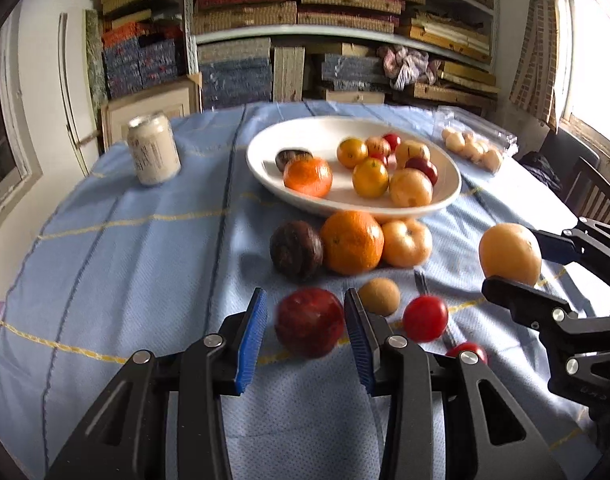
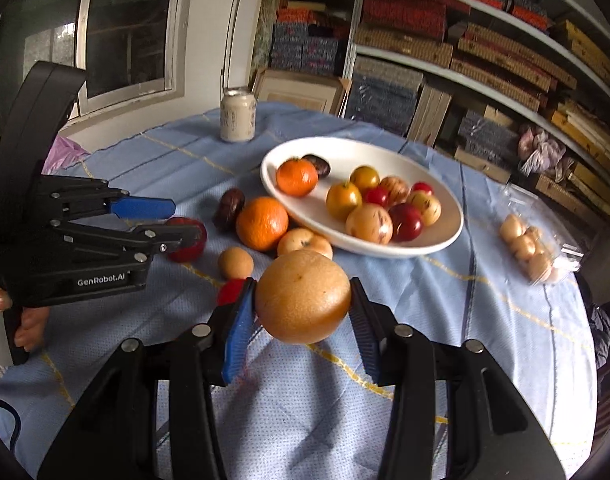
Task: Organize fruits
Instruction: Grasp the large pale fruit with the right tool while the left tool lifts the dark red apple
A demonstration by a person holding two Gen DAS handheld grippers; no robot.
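The right hand-held gripper (image 2: 303, 312) is gripping the grapefruit (image 2: 303, 296) above the desk (image 2: 445, 320) — the bowl (image 2: 445, 236) is lying ahead, slightly right. The left hand-held gripper (image 1: 305, 306) is standing wide around the apple (image 1: 309, 322).

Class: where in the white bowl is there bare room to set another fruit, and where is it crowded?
Free: the white bowl's far side, behind the mandarin. Crowded: its right half, packed with small fruits, and the cloth by the big orange.

Beside the white bowl (image 1: 445, 196), a small red fruit (image 1: 471, 350) is mostly hidden behind the left tool (image 1: 305, 332). The red apple (image 1: 309, 328) between its fingers is blurred.
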